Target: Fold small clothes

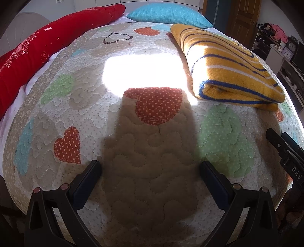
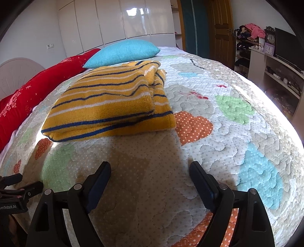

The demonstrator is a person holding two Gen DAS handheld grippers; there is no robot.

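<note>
A yellow knit garment (image 1: 230, 66) with blue and white stripes lies folded on the quilted bedspread (image 1: 133, 161), at the upper right in the left wrist view. In the right wrist view the garment (image 2: 112, 102) lies ahead and to the left. My left gripper (image 1: 151, 167) is open and empty, low over bare quilt, well short of the garment. My right gripper (image 2: 150, 168) is open and empty, a little short of the garment's near folded edge. The right gripper's body shows at the right edge of the left wrist view (image 1: 285, 152).
A red pillow (image 1: 47, 49) and a turquoise cushion (image 1: 169, 15) lie at the head of the bed. A bright sun patch (image 1: 142, 72) falls on the quilt. Shelves with clutter and a clock (image 2: 269, 38) stand right of the bed, beside a wooden door (image 2: 222, 28).
</note>
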